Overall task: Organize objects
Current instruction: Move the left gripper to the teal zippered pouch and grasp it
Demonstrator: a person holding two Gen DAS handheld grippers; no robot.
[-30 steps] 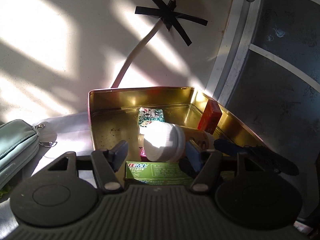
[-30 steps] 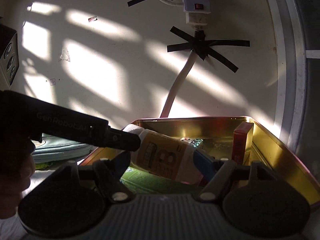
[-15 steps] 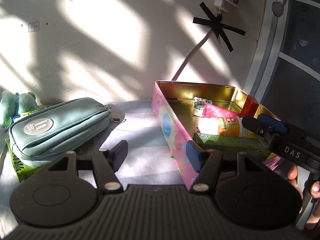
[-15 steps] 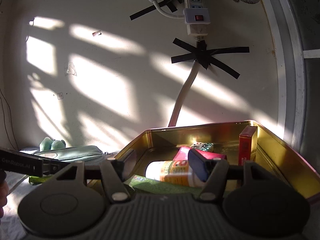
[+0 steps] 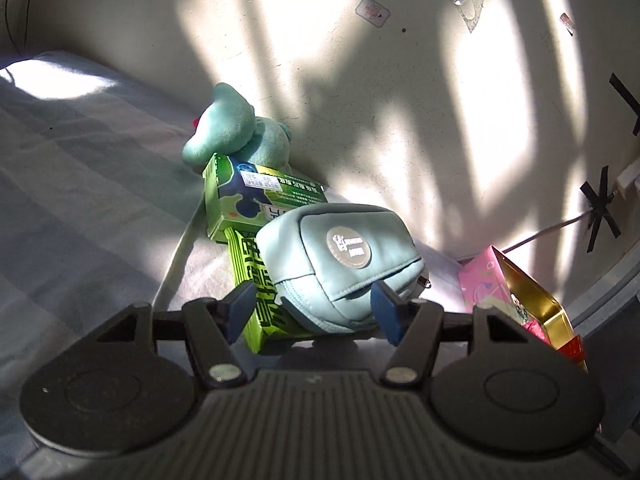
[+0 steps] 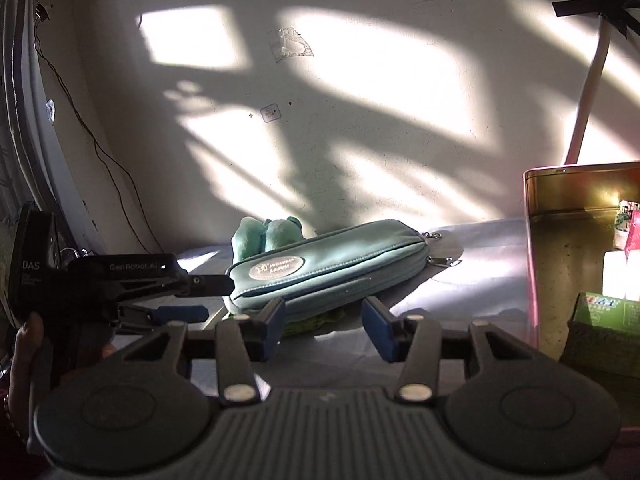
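Note:
A teal zip pouch (image 5: 340, 256) lies on a bright green box (image 5: 256, 284), with a second green box (image 5: 260, 196) and a teal plush toy (image 5: 236, 128) behind them by the wall. My left gripper (image 5: 314, 312) is open, and the pouch's near end sits just ahead of its blue pads, apart from them. In the right wrist view the left gripper (image 6: 212, 296) stands at the left end of the pouch (image 6: 332, 264). My right gripper (image 6: 325, 316) is closing on empty air in front of the pouch.
The pink tin with a gold inside (image 6: 560, 208) stands at the right and holds a green box (image 6: 600, 312), a white bottle (image 6: 616, 276) and a pink packet. A person's hand (image 6: 28, 340) grips the left tool. A pale cloth (image 5: 80, 184) covers the surface; the wall is close behind.
Both grippers swung left, away from the tin and towards the pouch. The bottle stayed lying in the tin. The right jaws have narrowed.

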